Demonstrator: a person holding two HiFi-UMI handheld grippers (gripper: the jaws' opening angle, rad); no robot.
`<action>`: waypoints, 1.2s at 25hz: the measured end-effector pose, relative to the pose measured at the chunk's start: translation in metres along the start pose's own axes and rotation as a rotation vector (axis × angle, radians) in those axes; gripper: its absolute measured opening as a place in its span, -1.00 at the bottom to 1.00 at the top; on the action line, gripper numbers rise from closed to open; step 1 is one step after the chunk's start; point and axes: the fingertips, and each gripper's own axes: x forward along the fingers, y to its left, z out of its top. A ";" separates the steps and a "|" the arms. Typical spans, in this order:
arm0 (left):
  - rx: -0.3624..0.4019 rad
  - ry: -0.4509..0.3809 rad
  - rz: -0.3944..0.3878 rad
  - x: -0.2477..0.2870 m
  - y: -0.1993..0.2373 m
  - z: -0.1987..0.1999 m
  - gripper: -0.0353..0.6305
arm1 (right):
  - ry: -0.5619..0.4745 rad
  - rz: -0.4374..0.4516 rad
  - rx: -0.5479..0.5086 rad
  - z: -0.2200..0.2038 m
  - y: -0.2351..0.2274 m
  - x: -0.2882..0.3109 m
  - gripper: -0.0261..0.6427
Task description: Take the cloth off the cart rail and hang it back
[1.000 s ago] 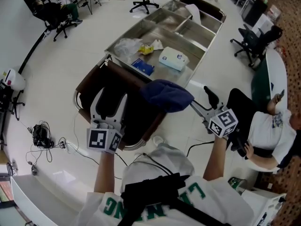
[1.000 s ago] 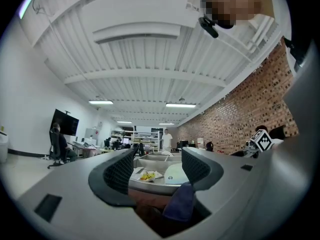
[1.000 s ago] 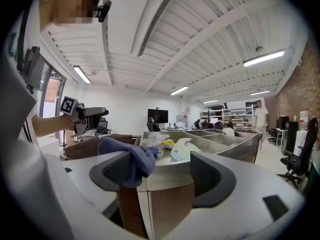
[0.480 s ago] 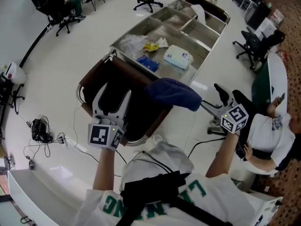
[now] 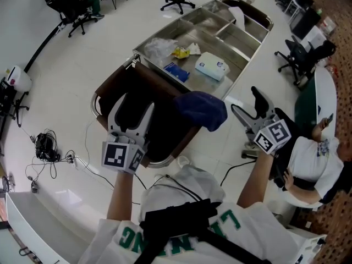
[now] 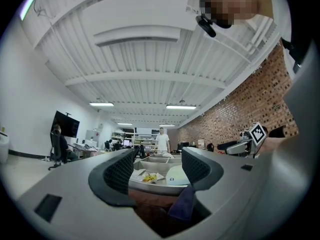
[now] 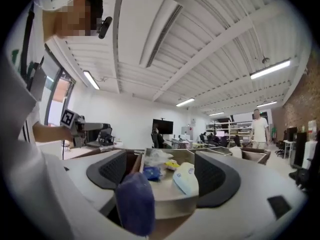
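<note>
On the cart rail (image 5: 190, 139) the blue cloth (image 5: 201, 109) hangs draped, so rehanging looks finished. The right claw (image 5: 246, 102) gapes empty beside it; the left claw (image 5: 135, 106) is spread, empty too.

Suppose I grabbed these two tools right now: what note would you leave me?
Left gripper: open, empty, hovering over the cart's dark bag.
Right gripper: open, empty, to the right of the cloth, not touching it.
Cloth: blue, draped over the cart rail at its near right corner.
Done: the cloth looks hung back.
Left: probably just check it sits securely, then draw both grippers away.
</note>
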 end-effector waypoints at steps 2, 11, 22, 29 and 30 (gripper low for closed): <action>-0.008 -0.002 0.005 0.000 -0.001 0.005 -0.03 | -0.049 0.047 0.037 0.008 0.023 0.029 0.44; 0.026 -0.021 0.127 -0.020 0.025 0.021 -0.03 | -0.107 0.201 0.094 0.027 0.126 0.140 0.42; 0.084 0.017 0.416 -0.084 0.085 0.011 -0.03 | -0.099 0.251 0.089 0.036 0.191 0.205 0.37; 0.088 0.012 0.484 -0.105 0.096 0.014 -0.03 | -0.102 0.335 0.059 0.033 0.221 0.217 0.37; 0.089 0.013 0.488 -0.106 0.096 0.014 -0.03 | -0.098 0.340 0.056 0.033 0.224 0.217 0.37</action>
